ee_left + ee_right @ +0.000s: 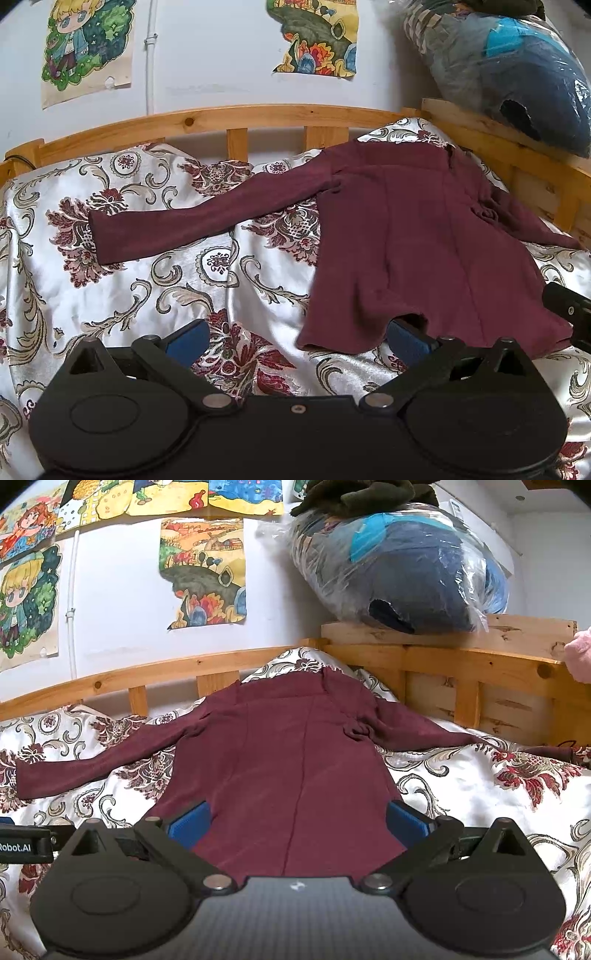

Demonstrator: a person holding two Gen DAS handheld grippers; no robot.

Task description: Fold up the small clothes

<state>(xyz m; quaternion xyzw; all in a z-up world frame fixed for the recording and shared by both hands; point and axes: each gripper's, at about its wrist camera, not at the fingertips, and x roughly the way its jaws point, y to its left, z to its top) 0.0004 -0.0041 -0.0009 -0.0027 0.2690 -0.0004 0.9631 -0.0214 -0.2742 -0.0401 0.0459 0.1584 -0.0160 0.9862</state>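
1. The maroon top (pixel 288 746) lies flat on the bed, spread over the floral bedspread (pixel 122 280), collar toward the wooden headboard rail (pixel 236 114) and hem toward the cameras. Both sleeves are stretched out sideways, the left sleeve (pixel 177 229) reaching far across the bedspread. This laid-out pose looks like the starting shape for a fold, and no fold seems to be made yet.

2. The left hand-held gripper (pixel 295 338) sits at the hem's left corner with its blue fingers spread wide. The right-side finger (pixel 406 336) is tucked just under the lifted hem edge, while the other rests over bare bedspread. I judge it is lining up to take that corner.

3. The right hand-held gripper (pixel 295 821) hovers over the lower body of the top, also spread wide, gripping nothing. Its fingers straddle the hem, probably ready to take the opposite side.

4. On the wooden ledge beyond the bed, a clear plastic bag (pixel 399 568) holds bundled dark and blue fabric, with a dark garment (pixel 354 496) piled on top.

5. Cartoon drawings (pixel 203 572) are stuck on the wall behind.
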